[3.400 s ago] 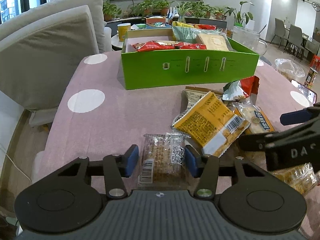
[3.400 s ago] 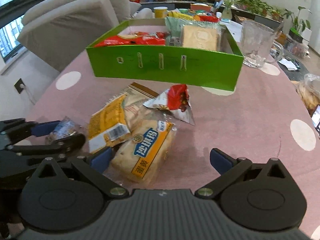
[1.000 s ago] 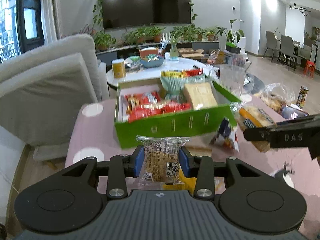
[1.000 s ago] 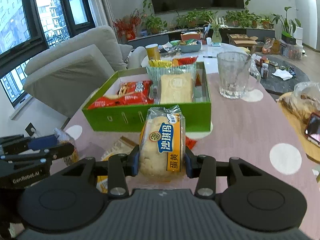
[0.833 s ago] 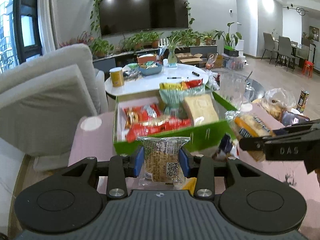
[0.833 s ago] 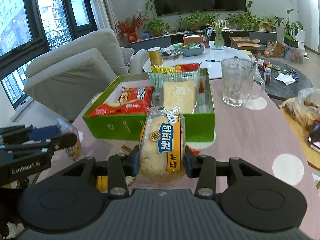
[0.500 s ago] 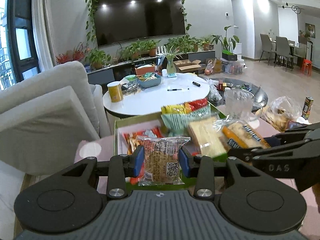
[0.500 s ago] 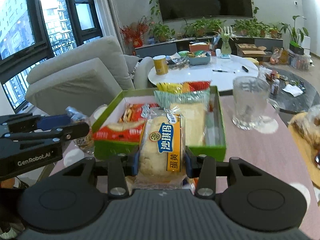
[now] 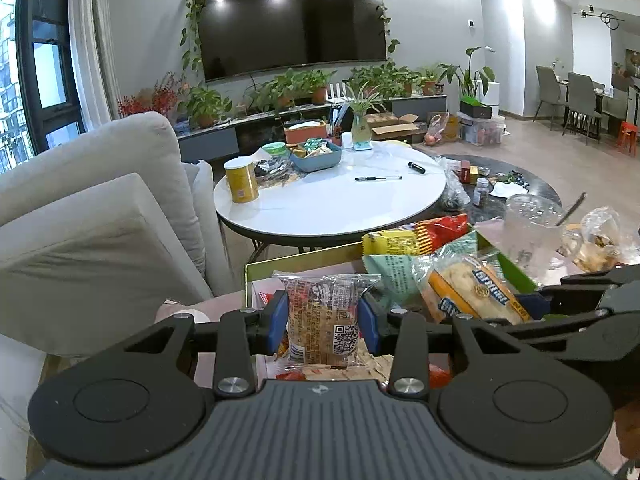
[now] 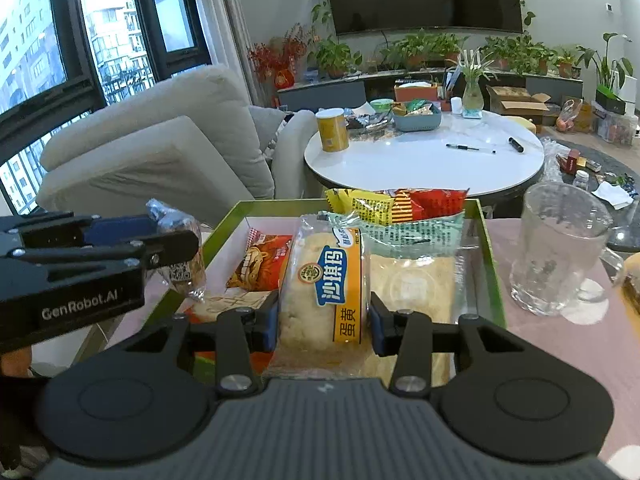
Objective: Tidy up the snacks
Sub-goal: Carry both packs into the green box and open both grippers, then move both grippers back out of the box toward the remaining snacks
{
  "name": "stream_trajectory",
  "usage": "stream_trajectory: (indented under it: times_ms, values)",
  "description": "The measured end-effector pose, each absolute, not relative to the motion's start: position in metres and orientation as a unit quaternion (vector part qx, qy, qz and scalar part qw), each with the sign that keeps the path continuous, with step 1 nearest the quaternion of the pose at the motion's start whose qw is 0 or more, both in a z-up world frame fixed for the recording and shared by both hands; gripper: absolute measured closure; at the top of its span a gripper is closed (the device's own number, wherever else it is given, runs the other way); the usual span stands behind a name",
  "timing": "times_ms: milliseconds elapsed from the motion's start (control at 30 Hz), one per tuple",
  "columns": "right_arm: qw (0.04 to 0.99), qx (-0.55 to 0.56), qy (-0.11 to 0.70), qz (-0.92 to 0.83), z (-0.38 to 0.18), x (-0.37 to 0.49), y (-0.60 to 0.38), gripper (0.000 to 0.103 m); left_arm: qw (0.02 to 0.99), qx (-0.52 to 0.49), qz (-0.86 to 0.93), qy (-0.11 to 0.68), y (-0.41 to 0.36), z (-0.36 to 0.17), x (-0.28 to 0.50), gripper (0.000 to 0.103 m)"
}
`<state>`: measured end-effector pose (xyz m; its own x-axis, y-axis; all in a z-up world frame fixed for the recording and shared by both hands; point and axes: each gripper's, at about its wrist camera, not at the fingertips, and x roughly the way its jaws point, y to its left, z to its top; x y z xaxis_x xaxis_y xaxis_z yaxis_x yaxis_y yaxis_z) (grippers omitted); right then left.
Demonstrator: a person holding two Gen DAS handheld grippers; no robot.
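Observation:
My left gripper [image 9: 322, 322] is shut on a clear-wrapped brown cake packet [image 9: 320, 320], held upright over the left end of the green box [image 9: 300, 258]. My right gripper [image 10: 323, 324] is shut on a bread pack with a yellow and blue label [image 10: 326, 284], held above the box's [image 10: 490, 264] middle. In the right wrist view the left gripper [image 10: 160, 244] and its cake packet [image 10: 180, 256] hang at the box's left rim. Red snack bags [image 10: 264, 264], a pale bread pack [image 10: 412, 284] and yellow, red and green bags [image 10: 396, 204] lie inside the box.
A glass mug [image 10: 560, 248] stands on the pink dotted tablecloth [image 10: 560, 344] right of the box. A grey armchair [image 10: 160, 152] sits at the left. Behind the box is a round white table [image 10: 424, 160] with a yellow can, a blue basket and pens.
Both grippers have carried their packs forward, from in front of the green box to above its inside. The box now fills the lower view and its front wall has dropped out of sight.

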<state>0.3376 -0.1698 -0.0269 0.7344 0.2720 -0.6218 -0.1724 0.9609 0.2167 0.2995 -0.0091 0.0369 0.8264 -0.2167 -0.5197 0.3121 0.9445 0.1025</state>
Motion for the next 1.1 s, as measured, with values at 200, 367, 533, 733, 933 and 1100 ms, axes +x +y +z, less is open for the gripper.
stream_trajectory:
  times_ms: [200,367,533,733,933,1100]
  values:
    - [0.929,0.069,0.347,0.114,-0.033,0.343,-0.167,0.043,0.945,0.093,-0.14,0.281,-0.016,0.024,0.326,0.067]
    - [0.934,0.082,0.331,0.106,-0.026,0.339,-0.175,0.038,0.945,0.101,-0.119,0.288,-0.023,0.01,0.343,0.053]
    - [0.936,0.099,0.324,0.09,-0.023,0.335,-0.189,0.036,0.948,0.095,-0.11,0.282,-0.019,0.008,0.338,0.039]
    - [0.935,0.108,0.33,0.074,-0.024,0.324,-0.202,0.036,0.952,0.092,-0.092,0.279,-0.007,0.012,0.318,0.032]
    - [0.931,0.114,0.342,0.062,-0.027,0.312,-0.213,0.036,0.951,0.079,-0.081,0.286,0.005,0.014,0.289,0.029]
    - [0.93,0.122,0.343,0.051,-0.025,0.295,-0.225,0.036,0.952,0.065,-0.079,0.287,0.012,0.015,0.256,0.026]
